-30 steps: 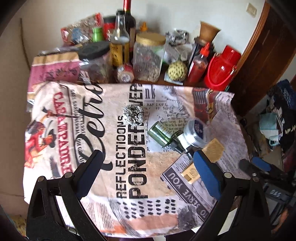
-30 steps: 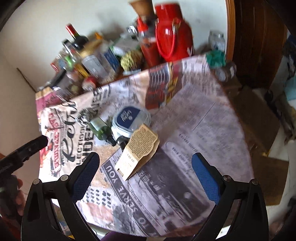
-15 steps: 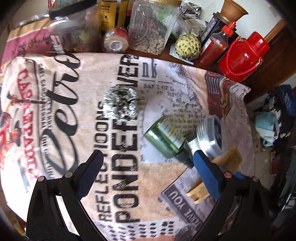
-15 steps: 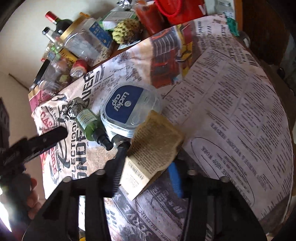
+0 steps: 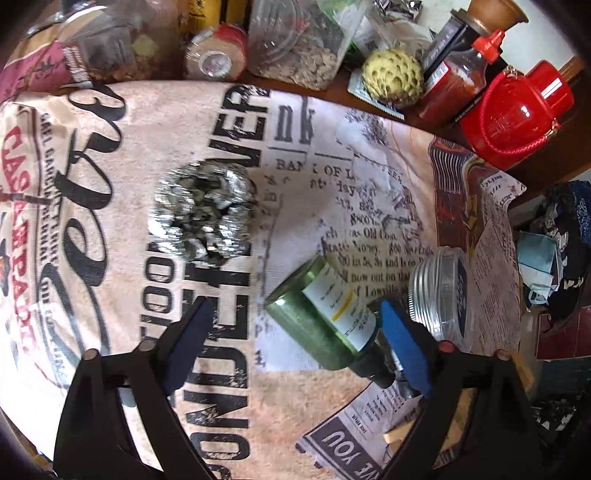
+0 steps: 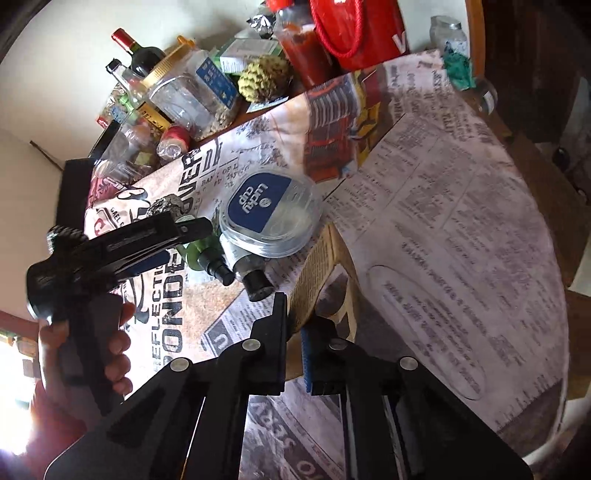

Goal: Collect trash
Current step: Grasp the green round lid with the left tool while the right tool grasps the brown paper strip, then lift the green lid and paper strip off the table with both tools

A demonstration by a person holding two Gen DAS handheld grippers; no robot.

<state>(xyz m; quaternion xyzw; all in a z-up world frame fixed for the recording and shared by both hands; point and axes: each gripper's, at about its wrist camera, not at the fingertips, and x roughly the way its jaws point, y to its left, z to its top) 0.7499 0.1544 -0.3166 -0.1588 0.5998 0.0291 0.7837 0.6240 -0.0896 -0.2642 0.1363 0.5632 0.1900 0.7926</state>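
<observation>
Two tools: right tool (image 6: 295, 336) clamped on the brown card (image 6: 314, 266), left tool (image 5: 295, 332) closing, nothing yet gripped.

The green bottle's (image 5: 325, 317) cap is being hidden behind a blue pad of the left hand-held gripper (image 5: 295, 339). The jars (image 5: 295, 33) at the desk's back are being cut off by the top edge. The cardboard piece (image 6: 314, 280) is being partly covered by the right hand-held gripper (image 6: 293, 332).

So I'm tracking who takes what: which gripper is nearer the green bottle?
Left. The left gripper, jaws closing, straddles the green bottle without pressing it. The right gripper is shut on the brown cardboard piece, beyond the bottle's cap.
</observation>
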